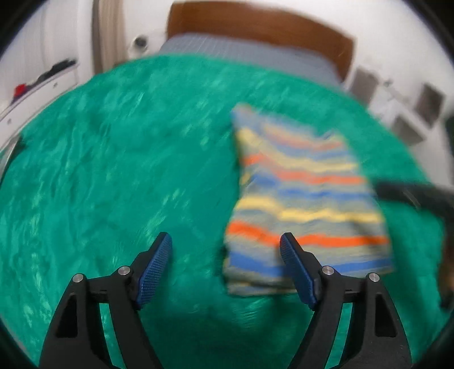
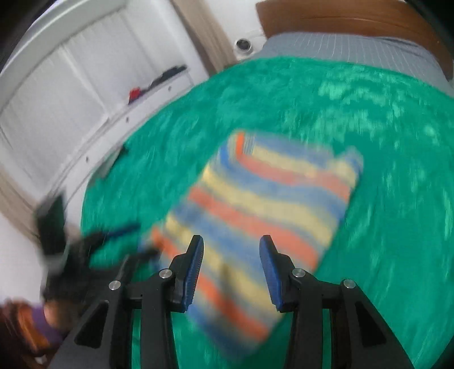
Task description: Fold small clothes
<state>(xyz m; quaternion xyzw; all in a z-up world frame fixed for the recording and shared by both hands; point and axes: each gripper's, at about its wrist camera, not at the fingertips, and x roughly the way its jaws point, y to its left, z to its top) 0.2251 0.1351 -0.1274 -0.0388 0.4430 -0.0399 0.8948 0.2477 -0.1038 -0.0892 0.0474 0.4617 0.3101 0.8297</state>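
A shaggy green blanket (image 1: 113,170) covers nearly the whole bed, its pile long and glossy, with wide bare stretches to the left of the clothing and on the near side. At its far edge a grey checked sheet (image 1: 249,51) shows, and beyond that a brown wooden headboard (image 1: 255,25) with rounded corners. White cupboards (image 2: 56,93) stand along the left of the bed, close to the blanket's edge.

The folded striped garment (image 1: 306,198) lies flat on the blanket, right of centre in the left wrist view, a rough rectangle in bands of orange, yellow, blue and grey. Its fabric looks soft and knitted, though blur hides the weave. No writing or label can be read anywhere.

The left gripper (image 1: 227,268) hangs over the garment's near left corner with its jaws wide apart and nothing between them; one blue textured pad (image 1: 298,269) overlaps the cloth's edge in view. The right gripper (image 2: 231,269) is over the garment's near end, jaws partly apart, pads not pressing on the fabric. The right wrist view shows the left gripper blurred at the garment's left.
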